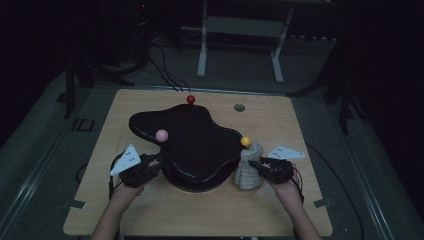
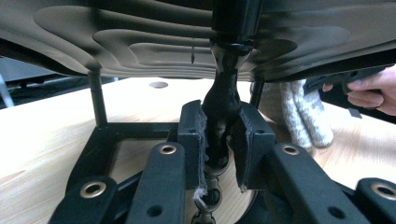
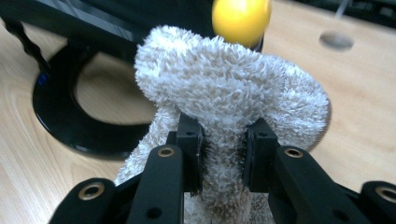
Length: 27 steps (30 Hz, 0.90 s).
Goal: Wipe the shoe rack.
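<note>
A black wavy-edged top point(image 1: 195, 140) stands on a ring base at the table's middle, with a red ball point(image 1: 190, 99), a pink ball point(image 1: 161, 135) and a yellow ball point(image 1: 245, 141) on pegs around its rim. My left gripper point(image 1: 161, 159) reaches under the top from the left; in the left gripper view it point(image 2: 219, 140) is shut on the black centre stem point(image 2: 223, 100). A fuzzy beige sock point(image 1: 248, 170) hangs below the yellow ball point(image 3: 240, 18). My right gripper point(image 3: 223, 154) is shut on a pinched fold of the sock point(image 3: 224, 79).
The wooden table point(image 1: 150, 210) has a small round hole point(image 1: 239, 107) at the back right. The black ring base point(image 3: 70, 126) lies left of the sock. A white metal frame point(image 1: 240, 30) and cables sit on the floor beyond the table.
</note>
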Available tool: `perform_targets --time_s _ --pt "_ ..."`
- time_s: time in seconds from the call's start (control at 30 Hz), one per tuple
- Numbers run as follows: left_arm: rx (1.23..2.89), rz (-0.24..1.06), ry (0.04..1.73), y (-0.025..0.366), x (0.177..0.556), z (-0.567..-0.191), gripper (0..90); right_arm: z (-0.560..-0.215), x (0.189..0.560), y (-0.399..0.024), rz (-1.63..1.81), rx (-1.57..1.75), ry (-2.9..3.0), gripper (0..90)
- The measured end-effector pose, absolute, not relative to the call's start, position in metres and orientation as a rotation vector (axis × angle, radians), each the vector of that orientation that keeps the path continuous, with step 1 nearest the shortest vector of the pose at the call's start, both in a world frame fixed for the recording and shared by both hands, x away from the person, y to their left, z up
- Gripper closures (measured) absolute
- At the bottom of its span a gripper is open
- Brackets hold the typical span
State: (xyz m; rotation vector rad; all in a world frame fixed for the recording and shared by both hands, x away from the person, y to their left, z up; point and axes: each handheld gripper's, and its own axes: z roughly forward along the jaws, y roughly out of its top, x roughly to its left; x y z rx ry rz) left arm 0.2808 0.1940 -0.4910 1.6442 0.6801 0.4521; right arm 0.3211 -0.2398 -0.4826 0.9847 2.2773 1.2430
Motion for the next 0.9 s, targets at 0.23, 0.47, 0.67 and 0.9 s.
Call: perform_targets --time_s 0.23,0.47,0.67,0.9 --pt "1.661 0.458 0.670 0.194 0.281 -0.490 74.4 -0.490 0.326 -0.234 1.221 0.995 2.287 72.8" --pt "1.664 0.460 0.666 0.194 0.281 -0.490 74.4 -0.475 0.319 -0.236 1.266 0.967 2.252 72.6" --pt "1.670 0.454 0.682 0.193 0.281 -0.489 74.1 -0.484 0.322 -0.229 1.232 0.973 2.287 72.6" --pt "1.625 0.486 0.691 0.190 0.278 -0.481 67.8 -0.470 0.316 -0.232 1.271 0.948 2.257 72.6"
